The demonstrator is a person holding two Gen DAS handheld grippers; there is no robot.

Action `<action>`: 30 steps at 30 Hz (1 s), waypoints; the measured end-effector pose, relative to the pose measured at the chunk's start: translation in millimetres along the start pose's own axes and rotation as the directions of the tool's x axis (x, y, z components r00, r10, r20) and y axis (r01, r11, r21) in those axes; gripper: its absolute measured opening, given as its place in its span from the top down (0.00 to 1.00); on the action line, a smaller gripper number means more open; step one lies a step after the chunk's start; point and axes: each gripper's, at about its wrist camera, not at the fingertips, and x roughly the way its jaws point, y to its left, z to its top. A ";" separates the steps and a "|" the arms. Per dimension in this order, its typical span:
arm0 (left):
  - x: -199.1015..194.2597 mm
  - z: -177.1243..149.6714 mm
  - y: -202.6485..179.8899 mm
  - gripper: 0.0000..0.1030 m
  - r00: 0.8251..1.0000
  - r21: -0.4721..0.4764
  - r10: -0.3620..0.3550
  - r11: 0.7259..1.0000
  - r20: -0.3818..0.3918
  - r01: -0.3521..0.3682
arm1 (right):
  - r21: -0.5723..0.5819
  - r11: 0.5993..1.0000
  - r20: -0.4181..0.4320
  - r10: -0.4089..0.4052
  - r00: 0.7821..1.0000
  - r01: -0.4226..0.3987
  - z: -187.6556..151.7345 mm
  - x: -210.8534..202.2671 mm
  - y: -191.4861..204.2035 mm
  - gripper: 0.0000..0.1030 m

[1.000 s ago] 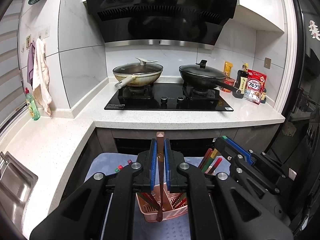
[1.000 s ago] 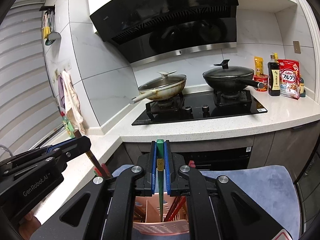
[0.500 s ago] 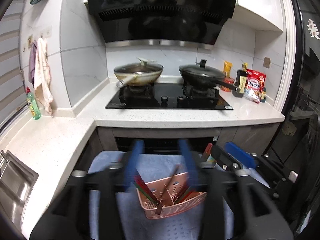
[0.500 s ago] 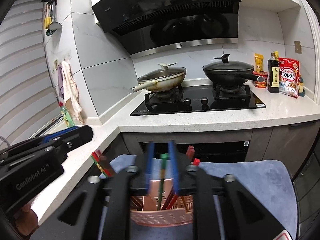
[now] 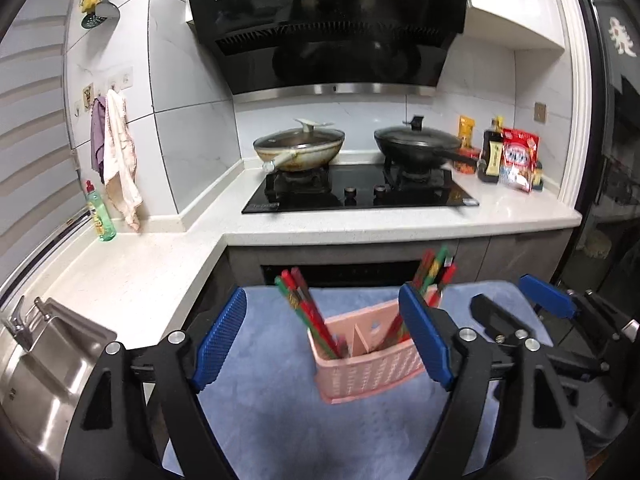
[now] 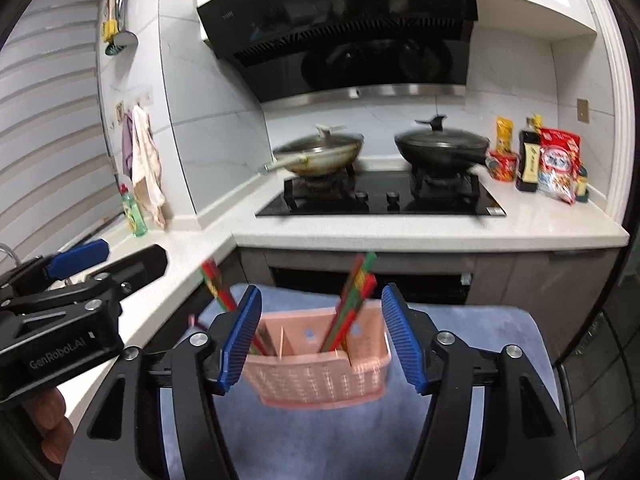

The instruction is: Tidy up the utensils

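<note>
Both grippers are hanging over the blue mat (image 5: 260, 400), each with its jaws just spread wide and nothing between the pads. The left gripper (image 5: 322, 342) is sitting at nine o'clock of the pink basket (image 5: 368, 368); the right gripper (image 6: 320, 336) is framing it squarely. Red and green chopsticks (image 6: 352, 300) are leaning in the basket's left and right compartments, fanning outward.

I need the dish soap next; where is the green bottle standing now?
In both wrist views the green bottle stands on the left counter against the wall, just below the hanging towel.
</note>
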 end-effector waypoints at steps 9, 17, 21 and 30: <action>-22.5 -42.9 -2.7 0.24 0.998 0.002 0.003 1.000 -0.070 -0.003 | -0.010 0.998 -0.092 -0.059 0.994 0.059 -35.5 -40.5 -2.2 0.36; -37.6 -80.9 -8.7 0.19 0.993 0.002 0.011 1.000 -0.116 -0.010 | -0.011 0.996 -0.167 -0.087 0.982 0.086 -74.2 -62.4 8.6 0.32; -39.3 -100.7 -8.2 0.17 0.989 0.001 0.028 1.000 -0.147 -0.028 | 0.023 0.994 -0.185 -0.098 0.978 0.104 -90.8 -67.3 8.2 0.32; -32.9 -136.3 3.4 0.11 0.976 -0.048 0.055 0.997 -0.211 -0.066 | -0.011 0.986 -0.163 -0.164 0.973 0.164 -118.2 -73.4 19.9 0.19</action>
